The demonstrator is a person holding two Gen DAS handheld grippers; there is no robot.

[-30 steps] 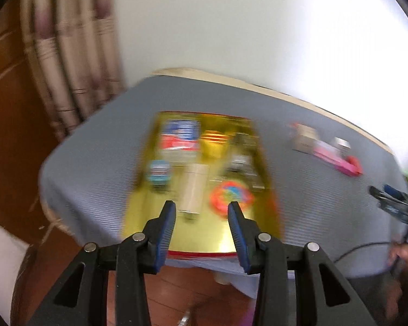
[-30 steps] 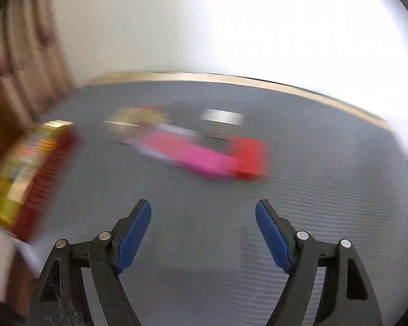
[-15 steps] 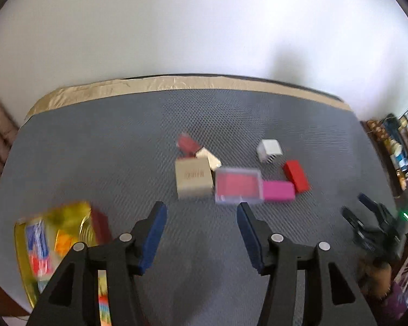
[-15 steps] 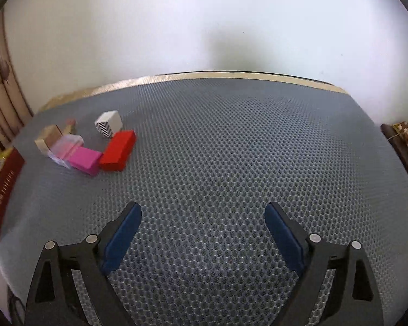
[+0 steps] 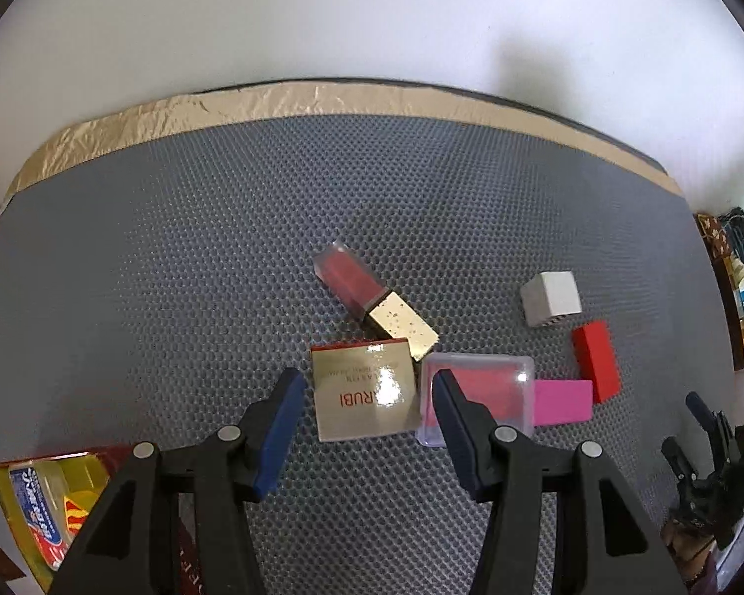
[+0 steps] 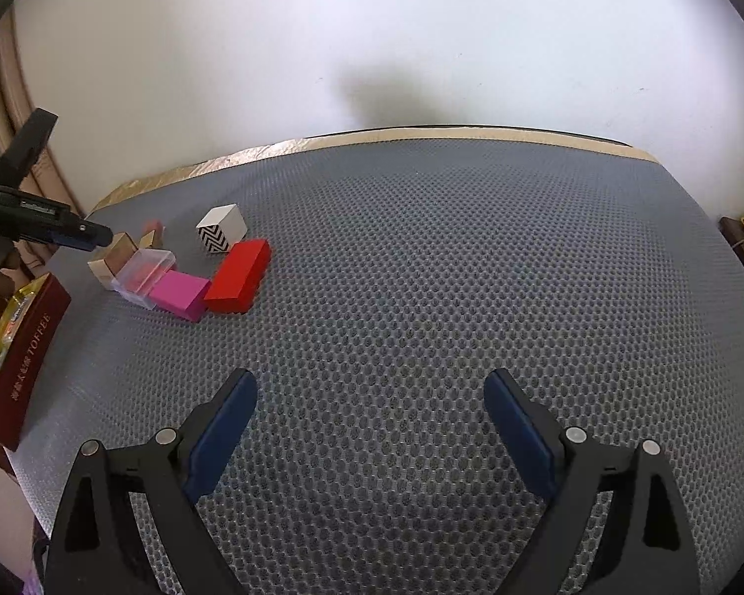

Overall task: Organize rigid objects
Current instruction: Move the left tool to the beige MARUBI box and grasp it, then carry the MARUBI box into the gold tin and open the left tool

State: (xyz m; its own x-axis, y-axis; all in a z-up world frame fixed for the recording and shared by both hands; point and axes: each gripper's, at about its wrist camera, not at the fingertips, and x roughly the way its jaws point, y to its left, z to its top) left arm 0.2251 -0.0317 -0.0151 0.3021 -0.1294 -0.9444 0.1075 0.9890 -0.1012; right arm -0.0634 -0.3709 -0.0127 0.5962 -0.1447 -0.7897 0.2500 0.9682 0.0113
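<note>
While the left gripper (image 5: 364, 409) points down at the grey mat (image 5: 173, 272), its fingers stand apart with nothing pressed between them; the gold box (image 5: 362, 396) lies on the mat just ahead, in the gap. Beside the right finger is the clear case (image 5: 491, 391), touching the pink block (image 5: 563, 401). Beyond the fingertips lies the lipstick (image 5: 372, 300). Far to the right are the red block (image 5: 595, 362) and the white cube (image 5: 550, 297). The right gripper (image 6: 369, 409) is wide apart over bare mat, holding nothing; the blocks lie well to the left of its left finger.
</note>
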